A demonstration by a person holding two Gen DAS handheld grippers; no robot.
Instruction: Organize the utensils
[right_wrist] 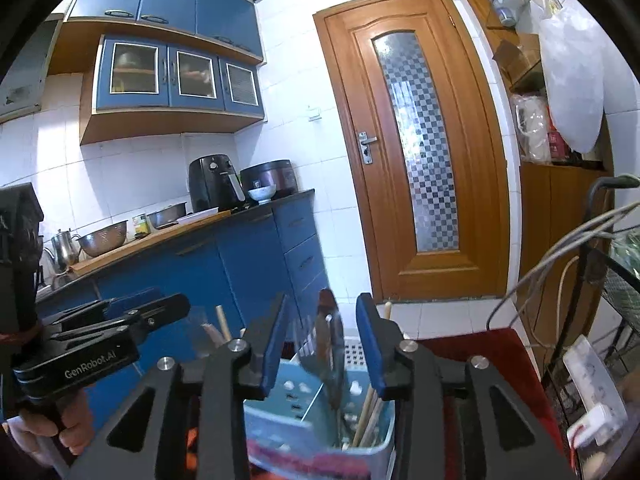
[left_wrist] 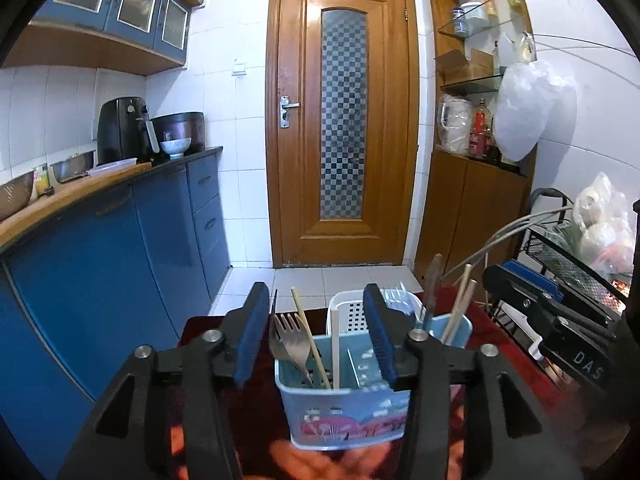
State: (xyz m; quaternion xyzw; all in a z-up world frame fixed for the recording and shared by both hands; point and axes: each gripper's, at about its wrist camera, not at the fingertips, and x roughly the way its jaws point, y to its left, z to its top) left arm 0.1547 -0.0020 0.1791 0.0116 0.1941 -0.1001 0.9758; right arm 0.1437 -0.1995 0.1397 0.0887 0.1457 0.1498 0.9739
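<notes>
A light-blue utensil caddy (left_wrist: 344, 404) with dividers stands on a red cloth (left_wrist: 460, 300). Its left compartment holds metal forks (left_wrist: 290, 340) and chopsticks (left_wrist: 310, 336); the right compartment holds a brown-handled utensil (left_wrist: 432, 284) and wooden chopsticks (left_wrist: 460, 304). My left gripper (left_wrist: 316, 336) is open, its jaws either side of the caddy, holding nothing. In the right wrist view my right gripper (right_wrist: 322, 344) is open above the caddy (right_wrist: 320, 432), and the brown-handled utensil (right_wrist: 330, 344) stands between its fingers, blurred. Chopsticks (right_wrist: 368, 420) lean in the compartment's corner.
A white perforated basket (left_wrist: 352, 312) with clear plastic forks stands behind the caddy. Blue cabinets with a countertop (left_wrist: 104, 184) run along the left. A wooden door (left_wrist: 342, 120) is ahead. A black wire rack (left_wrist: 560, 256) with bags and cables stands at the right.
</notes>
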